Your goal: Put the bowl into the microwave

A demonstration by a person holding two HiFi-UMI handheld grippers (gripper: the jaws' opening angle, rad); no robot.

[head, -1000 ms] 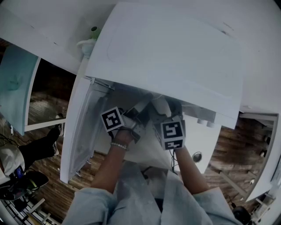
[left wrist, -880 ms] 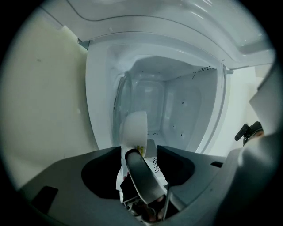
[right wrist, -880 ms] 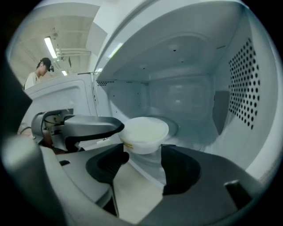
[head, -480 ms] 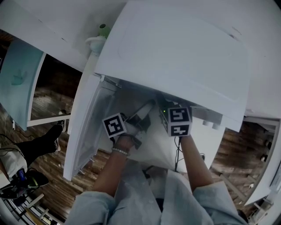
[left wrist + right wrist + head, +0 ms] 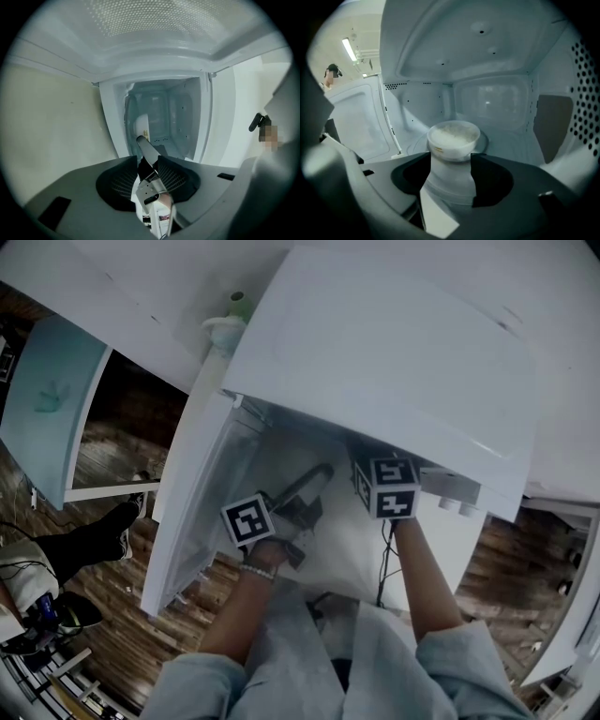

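Well, head view: one microwave [image 5: 394,362], door [image 5: 187,512] swung open at left. Right arm [image 5: 422,568] reaches in under top; left claw [image 5: 317,478] only at mouth.

Left gripper view: one bowl [image 5: 139,125] ahead, well inside, apart from left claw. Jaws just now closing partway, nothing between.

Right gripper view: right claw [image 5: 451,161] clamped on bowl's sides. Bowl upright at tips, dead ahead, over turntable [image 5: 485,140]; seated or just above, cannot tell. Right claw nearer; release likely next.

Count: one bowl, one microwave, two claws.
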